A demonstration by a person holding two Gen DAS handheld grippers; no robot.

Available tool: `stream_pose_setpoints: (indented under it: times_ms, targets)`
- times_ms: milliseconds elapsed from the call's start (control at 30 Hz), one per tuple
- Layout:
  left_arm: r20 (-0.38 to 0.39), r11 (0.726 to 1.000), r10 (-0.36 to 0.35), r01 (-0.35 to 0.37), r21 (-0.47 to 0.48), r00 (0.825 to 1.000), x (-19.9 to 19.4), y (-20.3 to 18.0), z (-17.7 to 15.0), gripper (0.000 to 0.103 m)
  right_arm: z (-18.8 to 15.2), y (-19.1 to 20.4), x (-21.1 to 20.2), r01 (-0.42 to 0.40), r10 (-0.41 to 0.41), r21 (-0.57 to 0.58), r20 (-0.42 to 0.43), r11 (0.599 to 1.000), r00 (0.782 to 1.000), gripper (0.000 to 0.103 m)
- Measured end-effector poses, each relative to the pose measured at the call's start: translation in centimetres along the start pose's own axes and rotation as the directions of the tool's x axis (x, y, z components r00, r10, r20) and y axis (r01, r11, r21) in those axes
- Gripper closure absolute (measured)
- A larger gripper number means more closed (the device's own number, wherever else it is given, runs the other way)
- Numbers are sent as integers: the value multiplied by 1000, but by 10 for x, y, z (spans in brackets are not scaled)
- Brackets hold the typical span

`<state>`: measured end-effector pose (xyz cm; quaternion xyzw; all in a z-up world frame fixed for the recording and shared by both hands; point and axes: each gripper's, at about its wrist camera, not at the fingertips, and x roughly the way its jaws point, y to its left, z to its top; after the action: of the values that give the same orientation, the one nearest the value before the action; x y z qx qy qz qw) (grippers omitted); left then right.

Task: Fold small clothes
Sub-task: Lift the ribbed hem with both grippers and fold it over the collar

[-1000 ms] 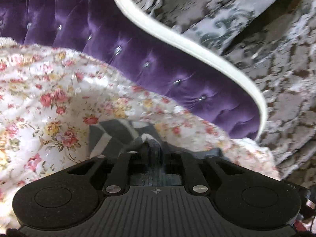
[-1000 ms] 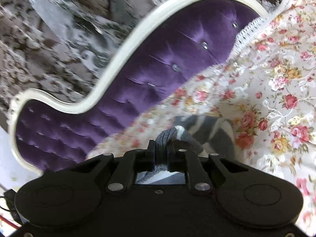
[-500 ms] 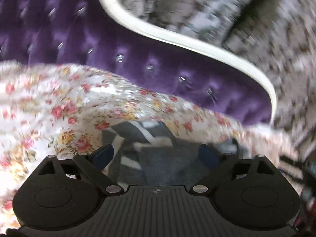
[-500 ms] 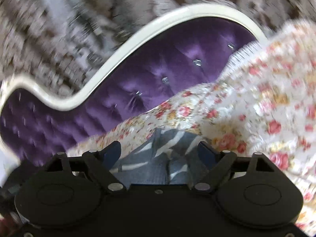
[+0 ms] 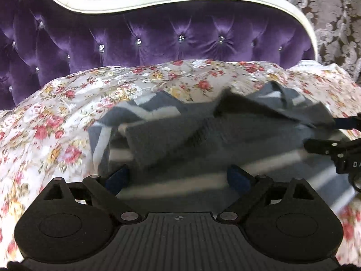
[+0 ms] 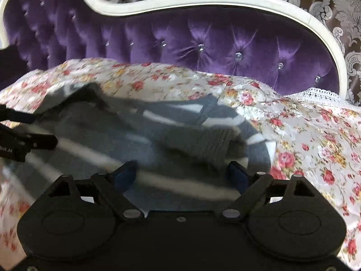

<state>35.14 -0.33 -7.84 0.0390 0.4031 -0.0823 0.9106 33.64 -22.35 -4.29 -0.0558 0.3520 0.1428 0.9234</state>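
grey striped garment (image 5: 203,135) lies rumpled on floral sheet (image 5: 56,124), fold unfinished; left gripper (image 5: 178,176) and right gripper (image 6: 180,171) jaws apart at 6 o'clock

Matt knitted sweater (image 5: 203,135) on glossy floral bedspread (image 5: 56,117); plush velvet headboard (image 5: 158,36).
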Motion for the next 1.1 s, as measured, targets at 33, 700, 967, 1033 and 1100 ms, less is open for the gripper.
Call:
stream_pose_setpoints:
  times_ms: [33, 700, 967, 1033, 1100]
  targets:
    - [-5, 1000, 4, -4, -4, 1000, 4, 2, 6, 9, 4, -3, 3, 6, -6, 21, 1, 1000, 1000, 13]
    - [72, 977, 53, -37, -209, 996, -24, 44, 52, 9, 17, -79, 7, -65, 61, 476, 24, 877, 998, 11]
    - [0, 991, 2, -2, -137, 1000, -21, 5, 17, 9, -16, -64, -16, -44, 78, 466, -54, 884, 995, 8]
    - [-21, 993, 15, -17, -119, 1000, -12, 1, 9, 9, -20, -59, -22, -30, 70, 436, -75, 899, 995, 5]
    - [-52, 995, 34, -39, -97, 998, -5, -4, -2, 8, -23, -54, -24, -36, 82, 412, -94, 910, 992, 0]
